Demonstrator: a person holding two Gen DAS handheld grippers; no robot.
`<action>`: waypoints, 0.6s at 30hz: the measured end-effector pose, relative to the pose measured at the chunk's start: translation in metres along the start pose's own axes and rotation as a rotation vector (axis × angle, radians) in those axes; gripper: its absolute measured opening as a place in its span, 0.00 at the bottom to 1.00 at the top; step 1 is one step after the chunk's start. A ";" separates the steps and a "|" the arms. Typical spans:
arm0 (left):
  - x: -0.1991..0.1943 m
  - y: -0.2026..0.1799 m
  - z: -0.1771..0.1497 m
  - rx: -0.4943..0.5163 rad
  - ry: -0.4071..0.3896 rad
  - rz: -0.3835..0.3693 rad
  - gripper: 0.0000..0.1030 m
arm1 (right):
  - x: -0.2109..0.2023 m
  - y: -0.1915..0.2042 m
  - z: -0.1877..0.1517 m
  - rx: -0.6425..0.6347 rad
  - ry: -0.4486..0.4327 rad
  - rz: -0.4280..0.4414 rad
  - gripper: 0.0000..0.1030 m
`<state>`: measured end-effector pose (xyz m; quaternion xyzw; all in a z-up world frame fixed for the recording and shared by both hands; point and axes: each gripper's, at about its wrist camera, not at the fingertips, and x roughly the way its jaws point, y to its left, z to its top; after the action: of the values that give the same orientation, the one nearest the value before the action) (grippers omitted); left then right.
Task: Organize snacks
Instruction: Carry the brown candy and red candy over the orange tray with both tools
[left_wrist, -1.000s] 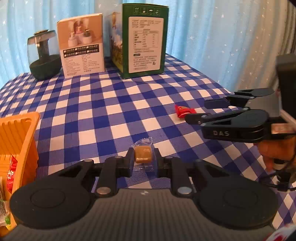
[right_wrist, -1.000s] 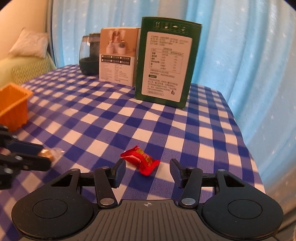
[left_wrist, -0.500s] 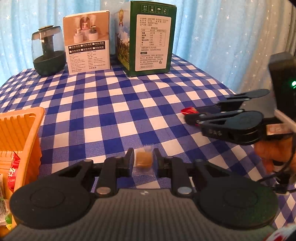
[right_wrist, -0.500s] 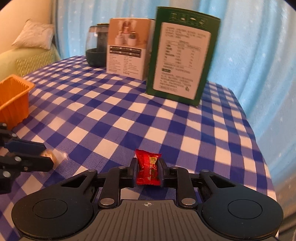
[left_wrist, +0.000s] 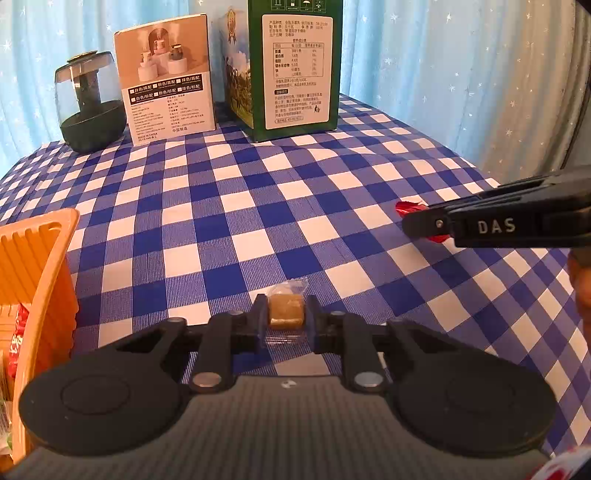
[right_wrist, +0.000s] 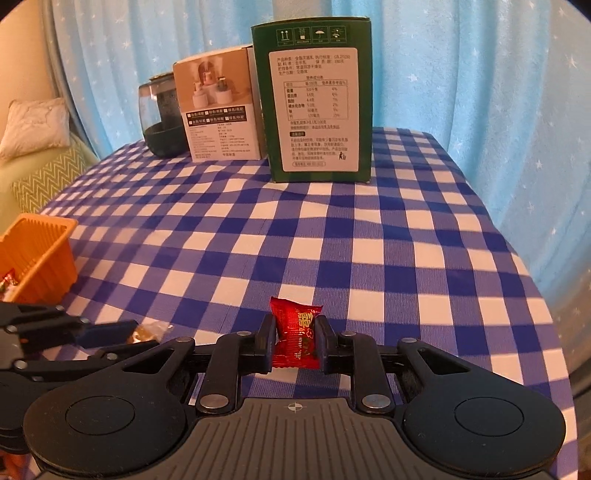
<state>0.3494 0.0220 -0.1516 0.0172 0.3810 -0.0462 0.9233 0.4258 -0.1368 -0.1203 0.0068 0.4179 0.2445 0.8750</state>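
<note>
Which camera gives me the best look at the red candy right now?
The right wrist view: the red candy sits upright and unblocked between the right tool's pads, wrapper print visible. In the left wrist view only red slivers show, mostly hidden behind that tool's fingers.

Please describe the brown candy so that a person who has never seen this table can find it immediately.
On the blue checked tablecloth, look right of the orange basket, on the near side. The brown candy sits clamped in the left hand-held gripper. It is a tan cube in clear wrap; the other candy is red.
</note>
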 end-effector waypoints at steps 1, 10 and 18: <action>-0.002 0.000 0.000 -0.001 -0.003 0.002 0.18 | -0.002 -0.001 -0.001 0.011 0.001 0.002 0.22; -0.033 -0.007 -0.003 -0.040 -0.048 -0.021 0.18 | -0.036 0.001 -0.010 0.113 -0.022 0.002 0.22; -0.077 -0.018 -0.019 -0.103 -0.057 -0.047 0.18 | -0.085 0.022 -0.033 0.174 -0.040 -0.012 0.22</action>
<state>0.2803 0.0111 -0.1111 -0.0406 0.3567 -0.0484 0.9321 0.3472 -0.1608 -0.0756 0.0854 0.4198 0.2019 0.8807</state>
